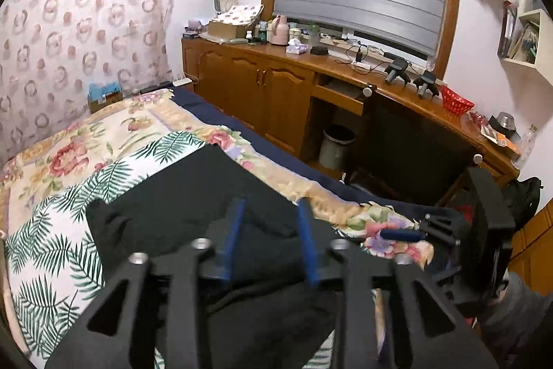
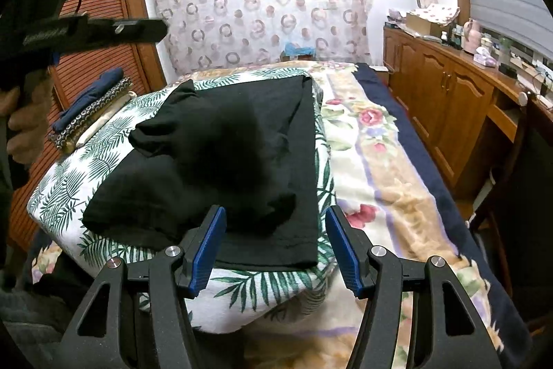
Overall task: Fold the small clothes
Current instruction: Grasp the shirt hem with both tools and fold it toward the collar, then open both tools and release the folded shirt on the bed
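Note:
A black garment (image 2: 224,161) lies on a fern-print cloth (image 2: 65,196) on the bed, its left part turned over onto the middle in a lumpy fold. My right gripper (image 2: 276,251) is open at the garment's near hem, blue pads on either side of the hem and off the cloth. Up at the left a hand (image 2: 13,123) holds my left gripper (image 2: 152,30) in the air above the garment. In the left wrist view, my left gripper (image 1: 271,241) has its blue pads apart with nothing between them, and the black garment (image 1: 193,196) lies below. The right gripper (image 1: 402,236) shows side-on at the right.
A stack of folded clothes (image 2: 93,109) sits on the bed's far left edge by a louvred wardrobe (image 2: 114,6). A floral blanket (image 2: 380,168) covers the right half of the bed. Wooden cabinets (image 1: 262,95), a bin (image 1: 335,146) and a dark chair (image 1: 408,147) stand beyond the bed.

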The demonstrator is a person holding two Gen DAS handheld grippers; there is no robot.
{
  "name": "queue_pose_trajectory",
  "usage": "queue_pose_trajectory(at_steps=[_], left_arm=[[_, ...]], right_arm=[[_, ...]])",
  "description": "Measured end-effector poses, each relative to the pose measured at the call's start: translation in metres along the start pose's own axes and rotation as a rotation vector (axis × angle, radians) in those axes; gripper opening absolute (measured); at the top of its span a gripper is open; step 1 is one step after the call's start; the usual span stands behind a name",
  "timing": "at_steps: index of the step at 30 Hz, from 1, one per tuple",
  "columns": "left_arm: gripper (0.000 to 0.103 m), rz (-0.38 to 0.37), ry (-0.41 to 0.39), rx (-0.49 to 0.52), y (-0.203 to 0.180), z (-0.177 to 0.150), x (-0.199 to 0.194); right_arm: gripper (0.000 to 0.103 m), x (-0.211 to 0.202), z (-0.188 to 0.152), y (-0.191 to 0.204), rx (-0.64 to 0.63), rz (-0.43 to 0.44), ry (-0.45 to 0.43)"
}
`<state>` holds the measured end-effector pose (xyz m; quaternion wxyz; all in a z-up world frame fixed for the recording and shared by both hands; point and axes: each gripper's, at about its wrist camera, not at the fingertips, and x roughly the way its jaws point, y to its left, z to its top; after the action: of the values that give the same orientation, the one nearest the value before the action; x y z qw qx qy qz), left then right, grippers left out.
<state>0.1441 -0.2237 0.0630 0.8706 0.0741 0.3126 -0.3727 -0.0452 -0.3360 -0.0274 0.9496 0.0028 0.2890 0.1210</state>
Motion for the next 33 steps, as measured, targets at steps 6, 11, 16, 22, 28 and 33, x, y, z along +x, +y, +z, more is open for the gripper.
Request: queue_pose_trajectory(at_steps=[6, 11, 16, 22, 28, 33], left_arm=[[0.054, 0.053, 0.021, -0.008, 0.015, -0.032, -0.01], [0.058, 0.129, 0.073, -0.05, 0.039, -0.066, -0.014], [0.061, 0.167, 0.093, -0.14, 0.067, -0.098, -0.026], [0.063, 0.218, 0.062, -0.184, 0.083, -0.121, -0.048], [0.063, 0.281, 0.018, -0.204, 0.096, -0.138, -0.071], [0.063, 0.306, -0.003, -0.22, 0.109, -0.149, -0.083]], right_arm=[[0.062, -0.004, 0.003, -0.002, 0.003, -0.003, -0.017], [0.062, -0.001, 0.003, 0.003, -0.004, 0.009, -0.019], [0.063, 0.007, 0.009, 0.013, -0.03, 0.026, -0.014], [0.062, 0.021, 0.019, 0.035, -0.067, 0.054, -0.004], [0.062, 0.039, 0.037, 0.055, -0.113, 0.086, 0.009], [0.063, 0.058, 0.054, 0.073, -0.159, 0.126, 0.021]])
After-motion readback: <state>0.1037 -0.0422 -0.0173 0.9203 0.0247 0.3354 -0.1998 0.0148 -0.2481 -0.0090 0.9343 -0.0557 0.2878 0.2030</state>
